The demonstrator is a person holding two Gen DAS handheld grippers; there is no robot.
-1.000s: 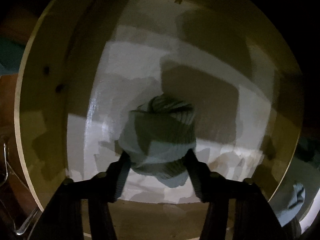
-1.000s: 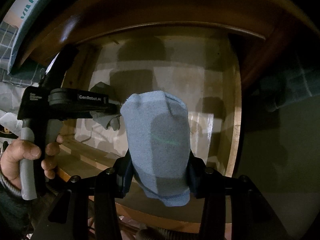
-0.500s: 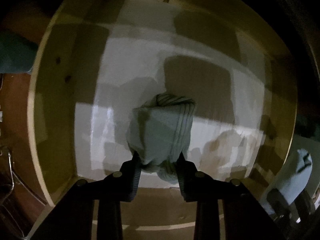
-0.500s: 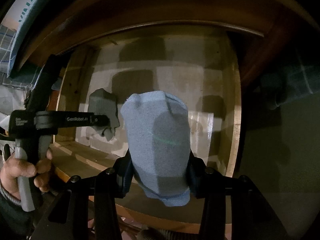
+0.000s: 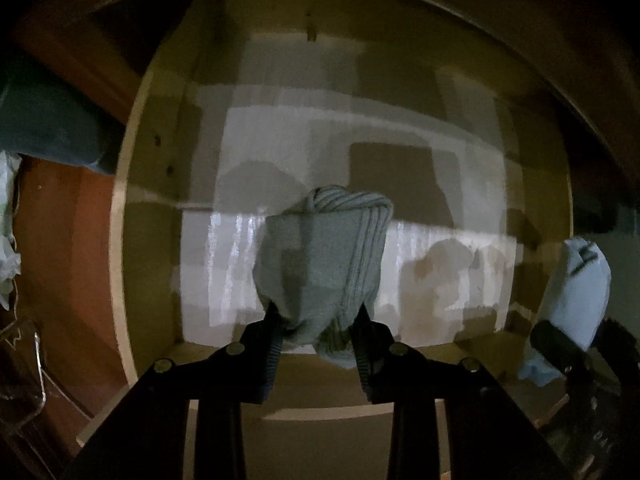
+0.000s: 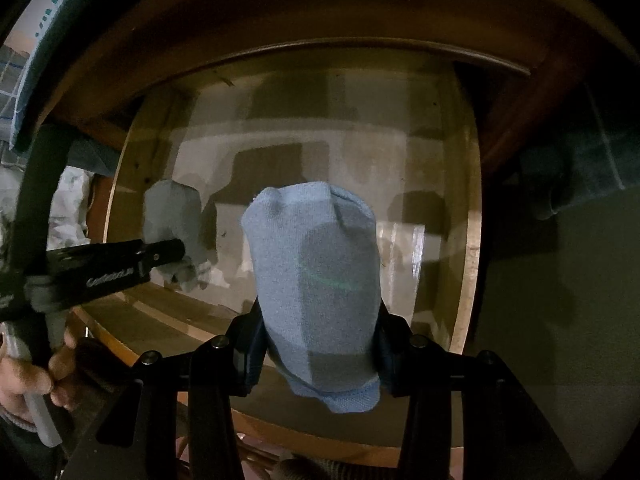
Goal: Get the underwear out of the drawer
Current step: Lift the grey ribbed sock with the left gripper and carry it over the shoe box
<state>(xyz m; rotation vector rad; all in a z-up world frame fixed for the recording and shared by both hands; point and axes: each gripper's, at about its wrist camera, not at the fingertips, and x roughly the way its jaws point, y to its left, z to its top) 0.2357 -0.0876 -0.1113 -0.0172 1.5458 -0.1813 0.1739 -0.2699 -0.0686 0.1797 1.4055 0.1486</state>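
Note:
A pale grey-green ribbed roll of underwear (image 5: 324, 264) hangs above the drawer's white bottom (image 5: 440, 160), pinched between the pads of my left gripper (image 5: 318, 330), which points straight down. In the right wrist view a light blue roll of underwear (image 6: 316, 280) stands between the pads of my right gripper (image 6: 318, 344), shut on it over the drawer's front part. The left gripper (image 6: 176, 248) with its grey-green roll (image 6: 172, 216) shows at the left of that view. The blue roll (image 5: 576, 300) shows at the right edge of the left wrist view.
The open wooden drawer (image 6: 466, 216) has pale side walls and sits in a dark brown cabinet (image 6: 320, 12). A dark teal cloth (image 5: 44, 120) lies left of the drawer, over a reddish-brown floor (image 5: 60, 264). A person's hand (image 6: 28, 376) grips the left tool's handle.
My left gripper closed on the grey-green roll, squeezing it narrower, and lifted it up off the drawer bottom. The right gripper kept still with the blue roll.

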